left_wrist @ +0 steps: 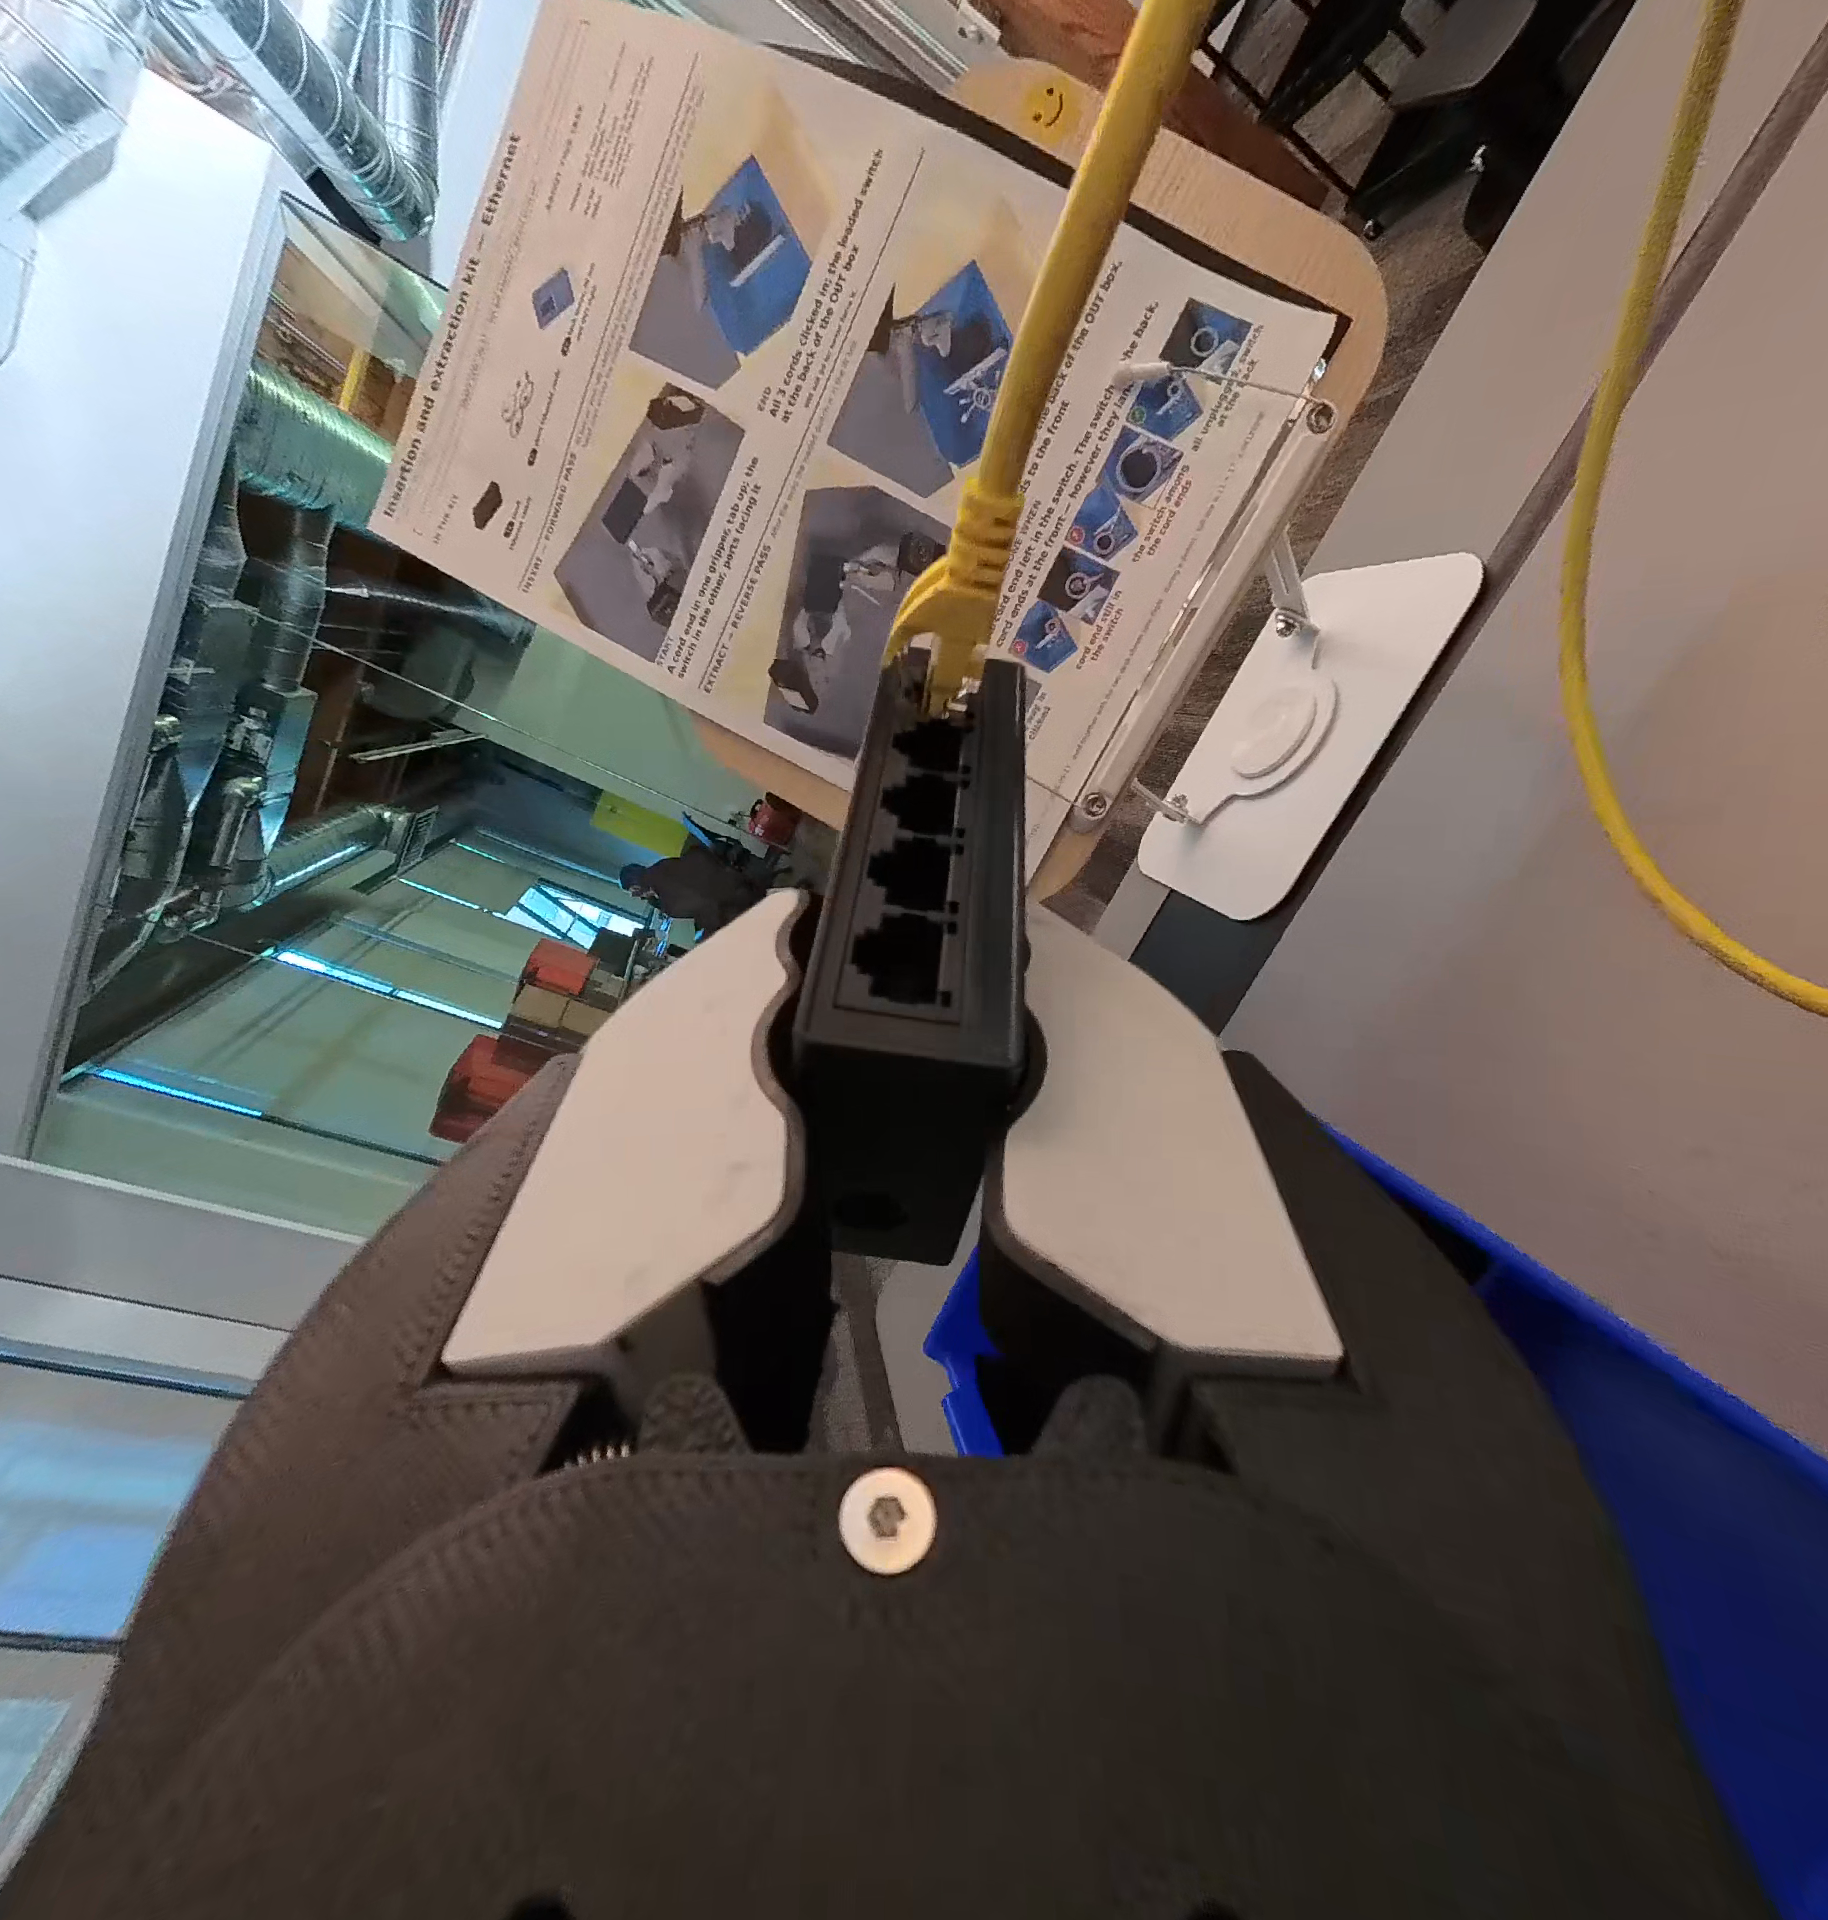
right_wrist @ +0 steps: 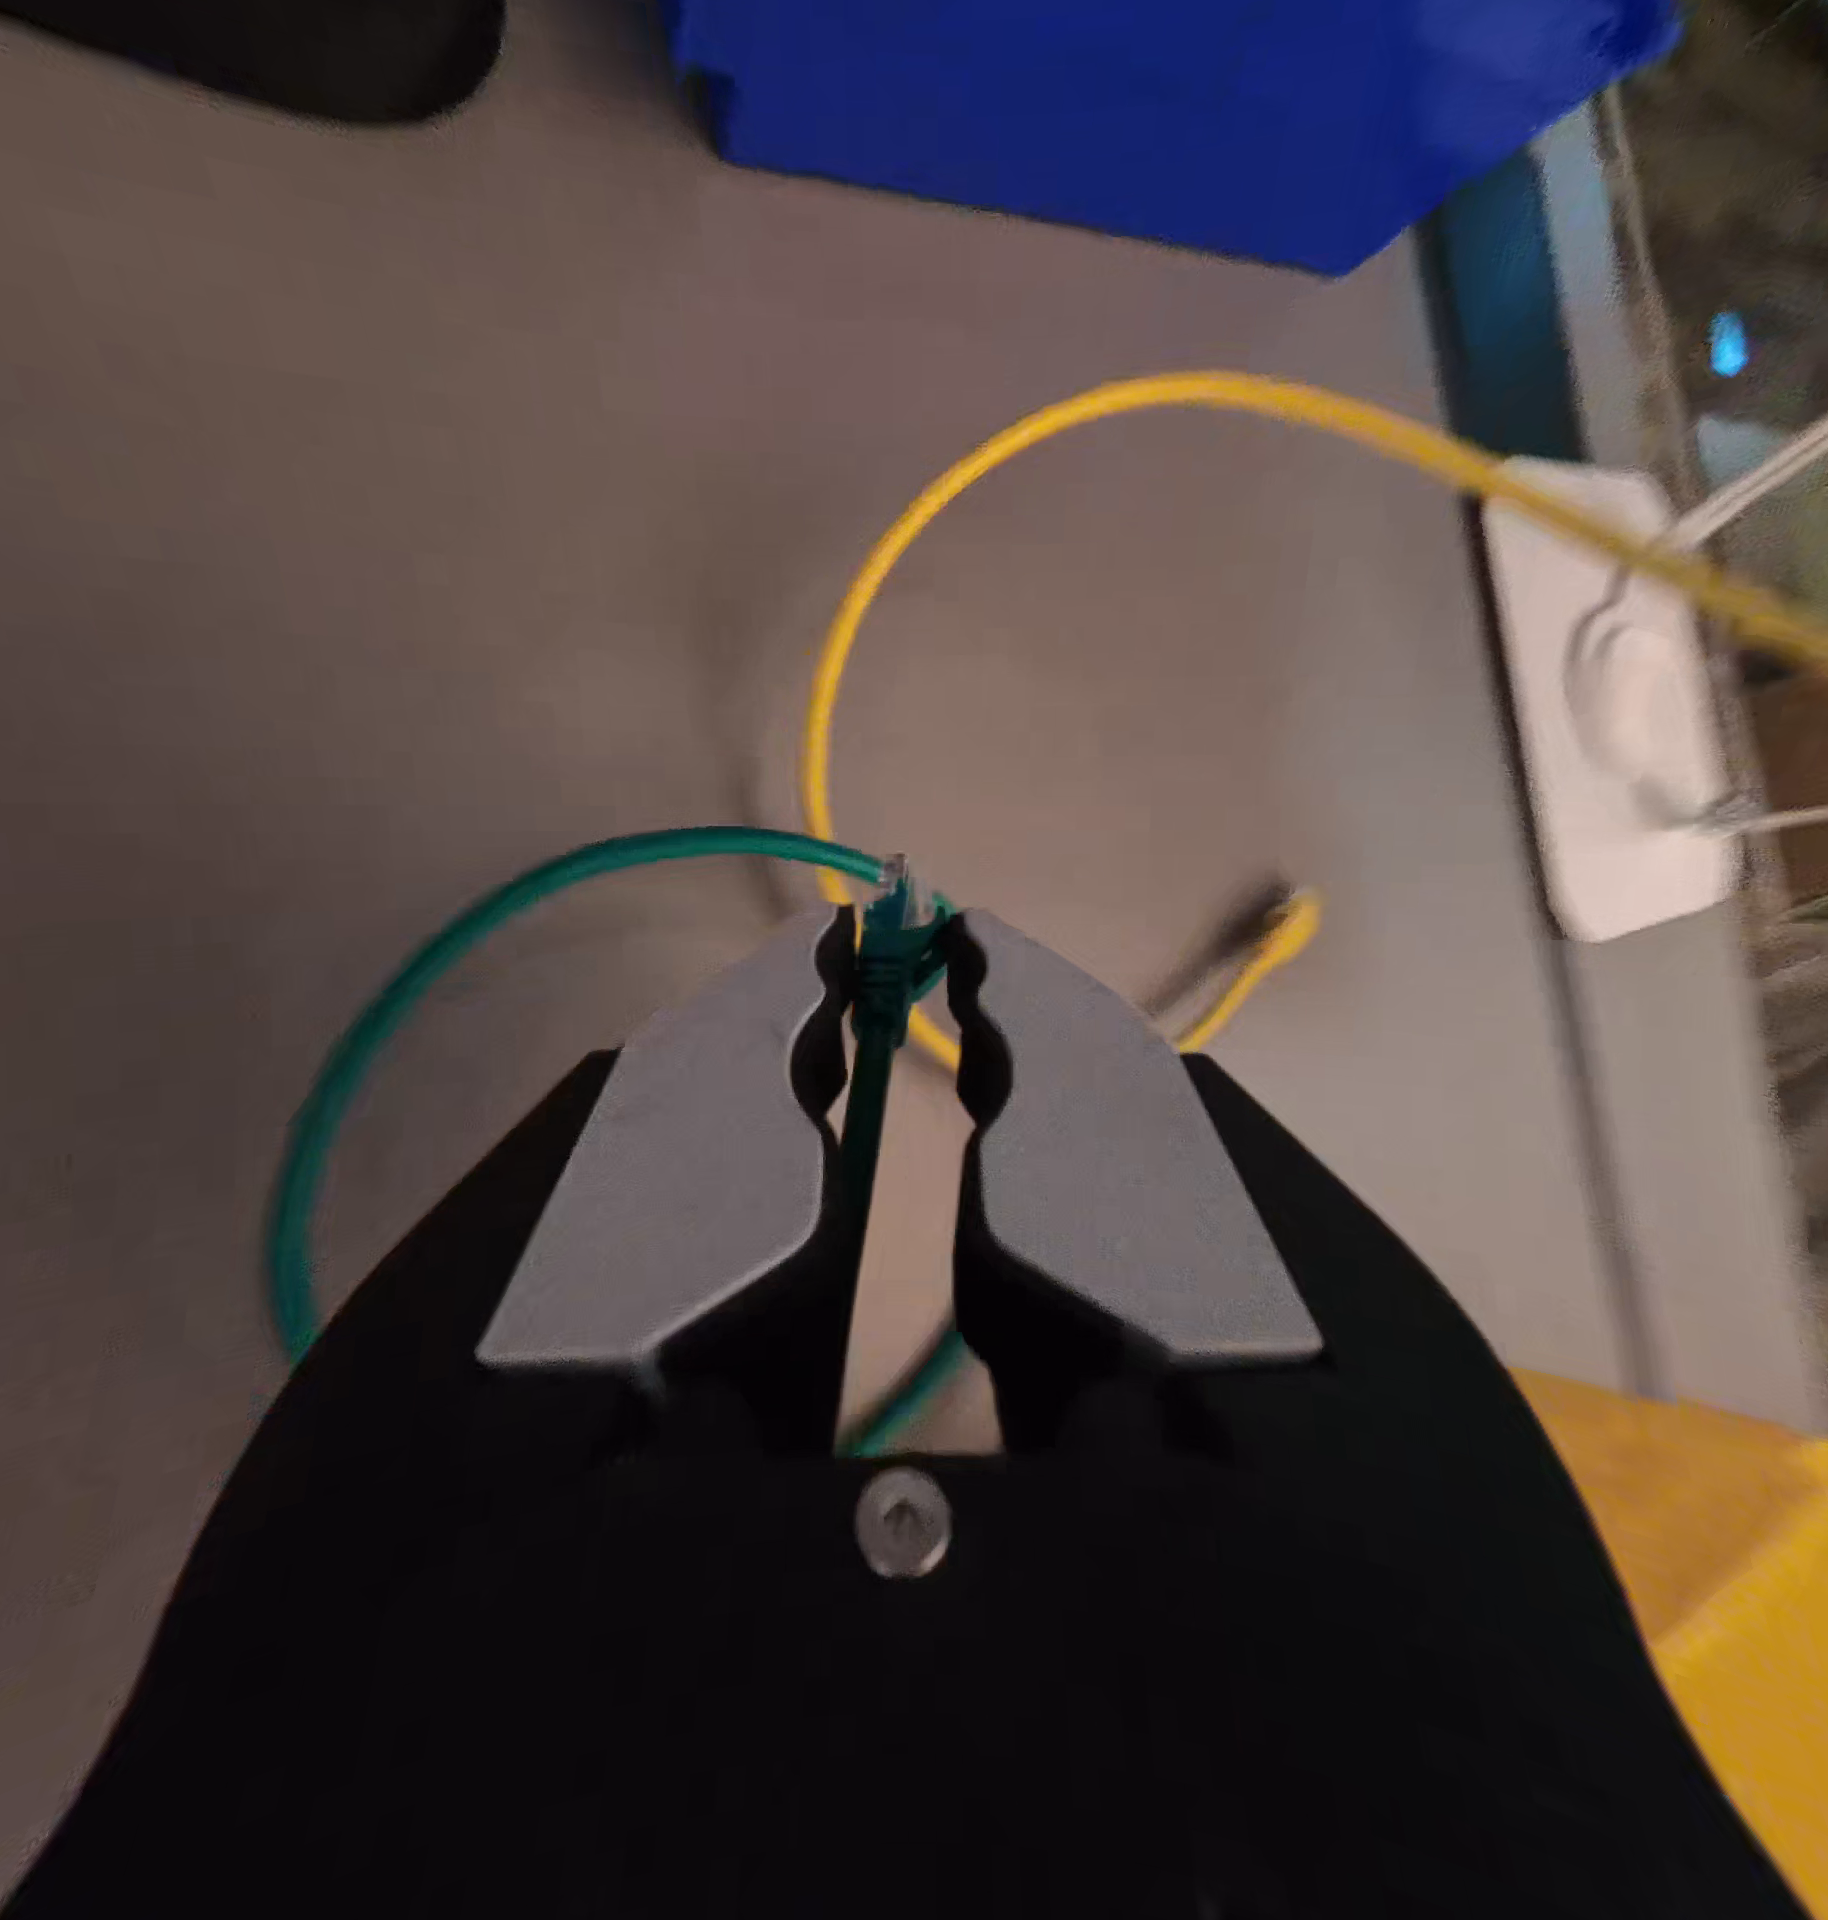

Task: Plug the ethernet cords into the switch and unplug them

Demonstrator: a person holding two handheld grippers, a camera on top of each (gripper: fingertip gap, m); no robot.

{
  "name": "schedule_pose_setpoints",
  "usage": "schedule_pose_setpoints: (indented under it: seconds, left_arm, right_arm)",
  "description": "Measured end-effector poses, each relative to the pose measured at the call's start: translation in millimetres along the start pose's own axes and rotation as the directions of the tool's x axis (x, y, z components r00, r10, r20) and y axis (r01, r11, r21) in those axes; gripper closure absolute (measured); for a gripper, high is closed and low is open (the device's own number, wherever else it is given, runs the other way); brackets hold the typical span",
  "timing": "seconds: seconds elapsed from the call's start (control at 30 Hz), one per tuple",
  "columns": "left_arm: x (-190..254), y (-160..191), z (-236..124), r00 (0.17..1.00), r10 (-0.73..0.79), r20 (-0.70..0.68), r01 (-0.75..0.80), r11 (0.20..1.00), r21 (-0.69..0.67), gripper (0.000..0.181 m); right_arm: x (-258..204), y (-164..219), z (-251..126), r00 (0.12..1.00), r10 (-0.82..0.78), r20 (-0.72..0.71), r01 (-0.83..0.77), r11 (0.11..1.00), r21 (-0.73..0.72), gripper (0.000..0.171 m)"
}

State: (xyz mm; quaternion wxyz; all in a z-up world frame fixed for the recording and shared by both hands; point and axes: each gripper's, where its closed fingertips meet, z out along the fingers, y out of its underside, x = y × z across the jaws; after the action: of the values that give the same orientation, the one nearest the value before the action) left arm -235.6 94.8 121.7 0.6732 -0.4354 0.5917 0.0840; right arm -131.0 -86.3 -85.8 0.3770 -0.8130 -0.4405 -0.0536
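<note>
In the left wrist view my left gripper (left_wrist: 905,935) is shut on a black ethernet switch (left_wrist: 925,904), held in the air with its row of ports facing up toward the camera. A yellow ethernet cord (left_wrist: 1071,270) is plugged into the farthest port; the nearer ports are empty. The cord loops down to the grey table (left_wrist: 1616,727). In the right wrist view my right gripper (right_wrist: 894,925) is shut on the plug end of a green ethernet cord (right_wrist: 390,997), clear plug tip pointing forward. The yellow cord (right_wrist: 889,582) curls on the table beyond it.
A blue bin (left_wrist: 1668,1507) sits by the left gripper and shows at the top of the right wrist view (right_wrist: 1097,114). A yellow bin (right_wrist: 1741,1621) is at the lower right. A printed instruction sheet (left_wrist: 785,416) stands on a white-based holder (left_wrist: 1315,727) at the table's edge. Tip to tip, the grippers are about 30 cm apart.
</note>
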Motion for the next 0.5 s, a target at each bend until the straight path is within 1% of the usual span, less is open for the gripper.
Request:
schedule_pose_setpoints:
  seconds: [0.03, 0.1, 0.17, 0.23, 0.27, 0.33, 0.43, 0.5]
  left_arm:
    - [1.5, -0.7, 0.5, 1.0, -0.001, -0.009, 0.001, 1.0, 0.001, 0.151]
    - [4.6, -1.3, 1.5, 1.0, 0.005, -0.022, -0.005, 1.0, 0.0, 0.15]
    - [6.9, -0.5, 2.8, 0.999, 0.013, -0.029, -0.013, 1.0, -0.01, 0.15]
    - [9.3, 1.5, 4.1, 0.999, 0.021, -0.039, -0.022, 0.999, -0.026, 0.15]
    - [10.3, 2.8, 4.7, 0.999, 0.026, -0.044, -0.027, 0.999, -0.033, 0.15]
    - [11.0, 5.2, 5.7, 0.999, 0.029, -0.046, -0.031, 0.998, -0.047, 0.15]
    - [11.0, 6.9, 5.9, 0.998, 0.025, -0.051, -0.028, 0.998, -0.053, 0.149]
    - [9.7, 7.2, 5.7, 0.999, 0.022, -0.048, -0.025, 0.998, -0.056, 0.15]
  right_arm:
    - [-7.3, 2.6, 4.4, 0.996, 0.086, 0.017, -0.087, 0.996, 0.025, 0.149]
    - [-25.7, 2.3, 9.8, 0.964, 0.24, 0.114, -0.249, 0.966, 0.074, 0.14]
    - [-38.9, -3.7, 9.8, 0.908, 0.361, 0.214, -0.392, 0.912, 0.123, 0.13]
    - [-45.4, -11.1, 6.2, 0.834, 0.462, 0.302, -0.521, 0.839, 0.155, 0.121]
    - [-49.6, -11.7, 3.6, 0.811, 0.48, 0.335, -0.549, 0.822, 0.15, 0.12]
    - [-57.8, -3.3, 0.4, 0.805, 0.489, 0.337, -0.548, 0.829, 0.107, 0.111]
    - [-76.2, 17.9, -2.7, 0.832, 0.477, 0.283, -0.502, 0.865, 0.019, 0.11]
    - [-100.5, 23.1, -0.5, 0.818, 0.485, 0.308, -0.502, 0.864, -0.027, 0.11]
